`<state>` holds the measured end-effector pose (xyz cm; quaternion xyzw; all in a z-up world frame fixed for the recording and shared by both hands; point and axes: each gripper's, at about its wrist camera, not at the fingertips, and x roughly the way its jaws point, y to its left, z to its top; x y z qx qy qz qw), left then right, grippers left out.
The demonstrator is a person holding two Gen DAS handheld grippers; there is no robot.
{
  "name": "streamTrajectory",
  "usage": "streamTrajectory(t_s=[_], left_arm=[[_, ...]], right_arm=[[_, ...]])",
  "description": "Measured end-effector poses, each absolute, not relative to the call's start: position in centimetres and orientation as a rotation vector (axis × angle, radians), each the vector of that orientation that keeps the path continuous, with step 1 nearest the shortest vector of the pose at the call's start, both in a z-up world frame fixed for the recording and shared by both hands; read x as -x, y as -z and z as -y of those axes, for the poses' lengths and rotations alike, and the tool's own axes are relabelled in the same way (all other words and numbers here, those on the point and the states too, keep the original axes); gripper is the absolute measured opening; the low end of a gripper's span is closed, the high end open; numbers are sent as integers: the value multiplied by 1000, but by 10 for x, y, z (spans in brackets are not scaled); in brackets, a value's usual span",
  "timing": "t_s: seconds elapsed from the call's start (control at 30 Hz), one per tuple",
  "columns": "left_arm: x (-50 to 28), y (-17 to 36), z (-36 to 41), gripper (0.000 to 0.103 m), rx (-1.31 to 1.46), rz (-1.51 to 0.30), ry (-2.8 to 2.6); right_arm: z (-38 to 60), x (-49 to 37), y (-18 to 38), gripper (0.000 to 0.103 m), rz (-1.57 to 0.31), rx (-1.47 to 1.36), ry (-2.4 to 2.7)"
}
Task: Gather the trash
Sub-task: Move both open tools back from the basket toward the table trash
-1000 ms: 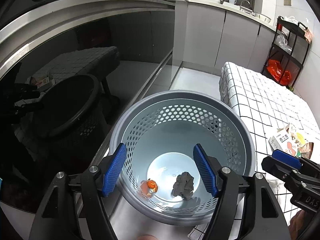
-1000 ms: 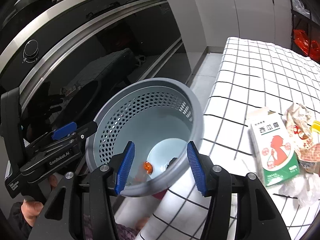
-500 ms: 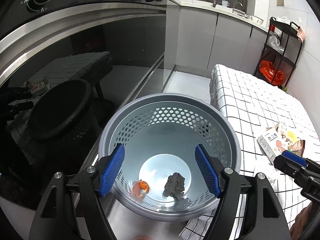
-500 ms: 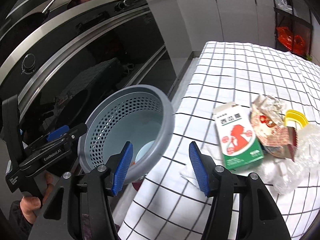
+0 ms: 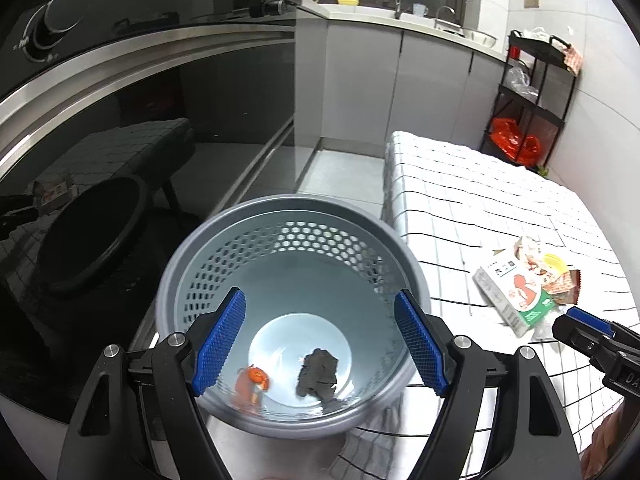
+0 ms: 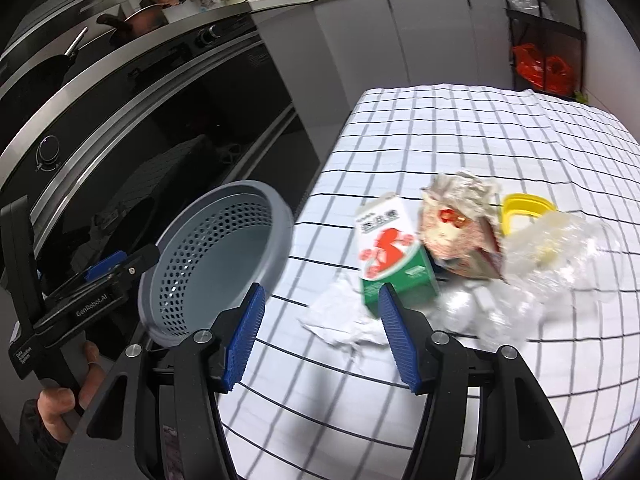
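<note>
I see a kitchen: dark oven (image 5: 120, 128) left, checked tablecloth (image 6: 460, 140) right. Both my grippers, left (image 5: 320, 344) and right (image 6: 320, 340), gape empty. Bin (image 5: 292, 208) is beside the table; carton (image 6: 390, 252) and wrappers (image 6: 456, 224) lie on the cloth.

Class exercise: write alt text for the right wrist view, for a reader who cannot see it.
The open right gripper hovers over a checked tablecloth, pointing at crumpled white paper and a green-and-white carton. Beyond lie a crumpled wrapper, a yellow lid and clear plastic. At left, the left gripper is beside a grey perforated bin.
</note>
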<state>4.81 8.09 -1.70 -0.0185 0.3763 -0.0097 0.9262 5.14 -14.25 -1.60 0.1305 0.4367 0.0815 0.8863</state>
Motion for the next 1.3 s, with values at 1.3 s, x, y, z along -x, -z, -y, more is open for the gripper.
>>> streamTrajectory(t_s=[1.3], left_arm=[[-45,26,20,85,-38,-780,190]], right_arm=[[252,15,17,64,-875,-309,63]])
